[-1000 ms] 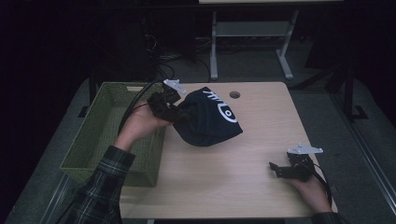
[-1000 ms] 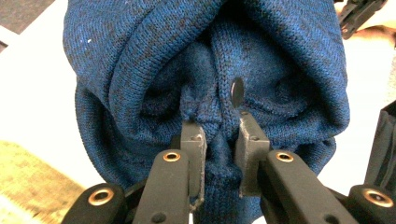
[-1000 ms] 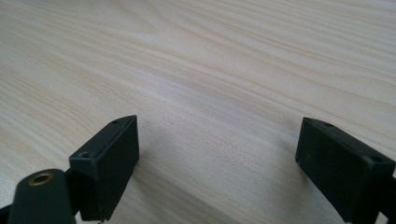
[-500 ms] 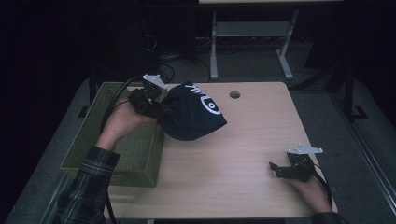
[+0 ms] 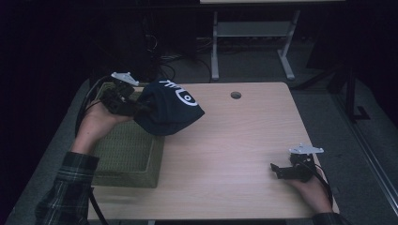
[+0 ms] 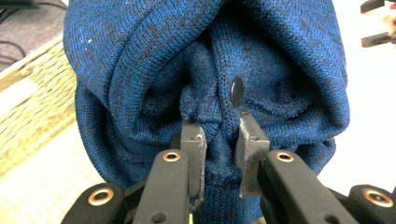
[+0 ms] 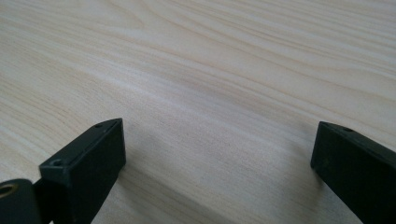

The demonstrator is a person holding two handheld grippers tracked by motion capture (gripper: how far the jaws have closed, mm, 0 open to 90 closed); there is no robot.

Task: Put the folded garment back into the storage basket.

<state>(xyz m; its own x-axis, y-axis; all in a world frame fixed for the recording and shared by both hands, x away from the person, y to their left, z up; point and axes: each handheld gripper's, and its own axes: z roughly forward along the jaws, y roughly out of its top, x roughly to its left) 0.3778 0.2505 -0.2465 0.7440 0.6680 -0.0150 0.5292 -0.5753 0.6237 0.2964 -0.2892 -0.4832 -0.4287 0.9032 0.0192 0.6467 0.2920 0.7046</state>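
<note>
Sitting at the left edge of the wooden table (image 5: 225,154), the olive woven basket (image 5: 126,154) has a bare woven floor where it can be seen; its far end is hidden by the hand and the cloth. Above that far end, partly over the basket rim and partly over the table, hangs a dark blue knitted beanie (image 5: 169,110) with a white printed logo, lifted clear of the tabletop. The left gripper (image 6: 219,140) has its jaws clenched on a bunched fold of the beanie's knit, the metal fingertips (image 6: 194,140) pressed into the fabric with only a narrow gap between them. Near the table's right front corner, the right gripper (image 5: 281,171) rests low over the wood, jaws spread wide and gripping nothing.
</note>
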